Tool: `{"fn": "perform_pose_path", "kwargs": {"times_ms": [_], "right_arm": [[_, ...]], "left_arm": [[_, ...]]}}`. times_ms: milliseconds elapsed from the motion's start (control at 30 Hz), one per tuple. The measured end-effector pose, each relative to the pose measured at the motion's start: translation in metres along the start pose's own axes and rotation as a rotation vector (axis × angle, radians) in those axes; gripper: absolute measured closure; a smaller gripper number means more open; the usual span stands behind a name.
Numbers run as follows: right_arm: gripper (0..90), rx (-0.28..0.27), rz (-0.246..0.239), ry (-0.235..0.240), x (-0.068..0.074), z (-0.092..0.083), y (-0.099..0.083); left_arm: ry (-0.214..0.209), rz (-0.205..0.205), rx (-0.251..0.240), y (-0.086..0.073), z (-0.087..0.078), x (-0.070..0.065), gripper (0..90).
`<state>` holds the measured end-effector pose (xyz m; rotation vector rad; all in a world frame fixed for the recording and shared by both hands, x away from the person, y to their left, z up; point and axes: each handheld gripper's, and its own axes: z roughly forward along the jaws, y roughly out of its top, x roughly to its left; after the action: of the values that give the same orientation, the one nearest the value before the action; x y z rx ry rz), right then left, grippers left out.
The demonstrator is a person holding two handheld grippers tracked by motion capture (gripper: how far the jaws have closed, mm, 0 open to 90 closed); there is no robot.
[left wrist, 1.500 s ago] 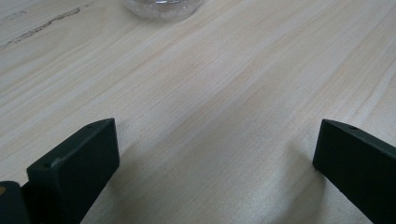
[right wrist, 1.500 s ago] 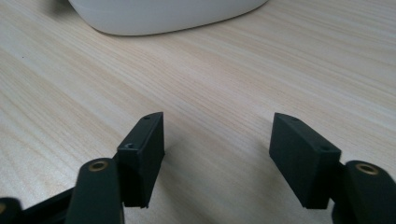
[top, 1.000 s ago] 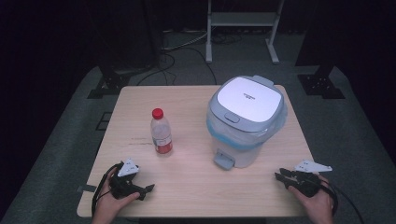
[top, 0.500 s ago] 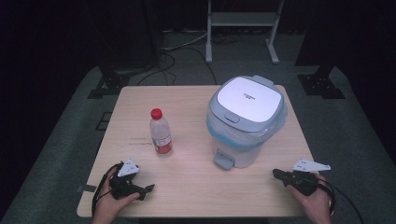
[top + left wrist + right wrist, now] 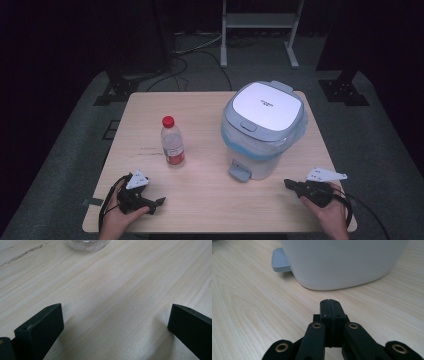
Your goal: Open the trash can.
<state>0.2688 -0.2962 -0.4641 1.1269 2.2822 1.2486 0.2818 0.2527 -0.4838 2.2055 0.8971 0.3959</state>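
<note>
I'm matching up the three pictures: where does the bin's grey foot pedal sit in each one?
High view: the foot pedal juts from the pedal bin at centre, toward the person.
Left gripper view: not in it.
Right gripper view: pedal at upper left, beside the bin's white wall.
Shared landmark: the wooden table.

Bare table (image 5: 200, 200) ahead of bottle (image 5: 172, 140) and bin (image 5: 262, 130).

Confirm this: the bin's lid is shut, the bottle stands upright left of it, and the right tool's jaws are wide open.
Not quite. The right tool has its jaws pressed shut with nothing between them, as the right gripper view shows. The bin lid is shut and the bottle stands upright left of it.
</note>
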Motion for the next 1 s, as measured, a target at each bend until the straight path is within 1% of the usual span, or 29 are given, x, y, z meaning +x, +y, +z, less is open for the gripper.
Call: {"fn": "perform_pose_path", "kwargs": {"times_ms": [300, 567, 667, 767, 1000], "right_arm": [[89.5, -0.006, -0.022, 0.034, 0.01, 0.01, 0.011], [89.5, -0.012, -0.032, 0.051, 0.017, 0.016, 0.017], [89.5, -0.021, -0.033, 0.063, 0.02, 0.019, 0.021], [89.5, -0.024, -0.048, 0.072, 0.025, 0.023, 0.026], [89.4, -0.032, -0.059, 0.086, 0.032, 0.031, 0.031]], "left_arm": [[0.0, 0.001, 0.0, 0.0, 0.0, 0.0, 0.0], [0.002, 0.0, 0.0, 0.0, 0.0, 0.0, 0.0], [0.002, -0.001, 0.0, 0.0, 0.0, 0.0, 0.0], [0.002, 0.0, 0.001, 0.0, 0.0, 0.0, 0.0], [0.002, 0.0, 0.0, 0.0, 0.0, 0.0, 0.0]]}}
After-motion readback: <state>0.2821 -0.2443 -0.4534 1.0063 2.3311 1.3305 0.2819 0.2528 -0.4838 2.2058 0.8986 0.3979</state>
